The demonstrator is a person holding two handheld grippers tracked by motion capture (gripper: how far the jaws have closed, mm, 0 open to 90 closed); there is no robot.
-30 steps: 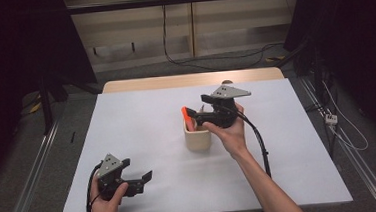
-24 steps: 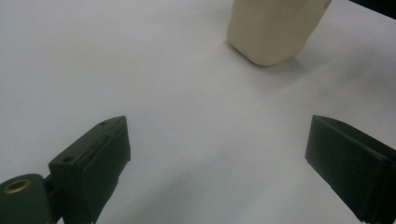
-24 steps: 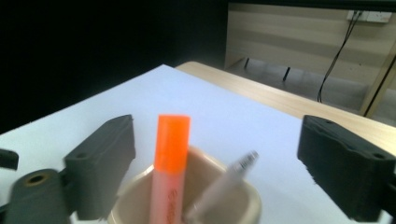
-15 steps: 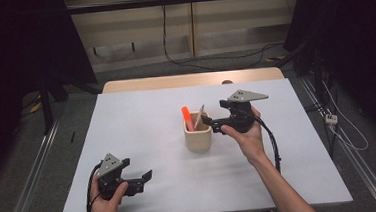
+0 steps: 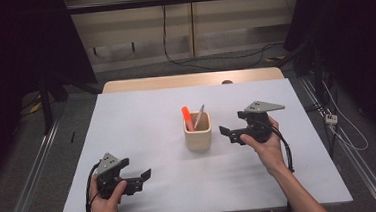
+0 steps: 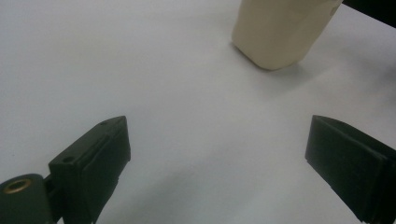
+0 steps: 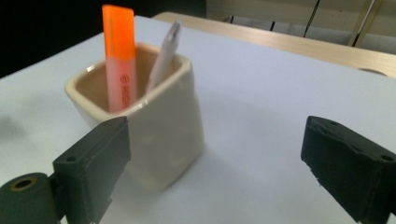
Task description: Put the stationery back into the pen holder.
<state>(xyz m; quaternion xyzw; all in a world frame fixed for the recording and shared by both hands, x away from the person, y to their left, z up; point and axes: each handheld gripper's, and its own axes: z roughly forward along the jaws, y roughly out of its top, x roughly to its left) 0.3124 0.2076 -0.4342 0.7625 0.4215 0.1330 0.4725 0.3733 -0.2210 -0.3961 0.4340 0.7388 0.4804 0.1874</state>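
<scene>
A cream ceramic cup (image 5: 198, 138) stands mid-table, holding an orange highlighter (image 5: 187, 117) and a silver pen (image 5: 199, 116), both upright and leaning. In the right gripper view the cup (image 7: 159, 126) is close ahead on the left, with the highlighter (image 7: 119, 56) and pen (image 7: 164, 56) rising out of it. My right gripper (image 5: 228, 133) hovers just right of the cup, open, with nothing between its jaws. My left gripper (image 5: 143, 178) rests near the table's front left, open and empty. The cup's base (image 6: 280, 32) appears far ahead in the left gripper view.
The white table (image 5: 141, 114) has a wooden strip (image 5: 189, 80) along its far edge. Dark curtains flank both sides, and cables run across the floor behind. A cable trails from each gripper toward the front edge.
My right gripper has pulled back to the right, away from the cup's top, and now stands apart from it. The left gripper has stayed put.
</scene>
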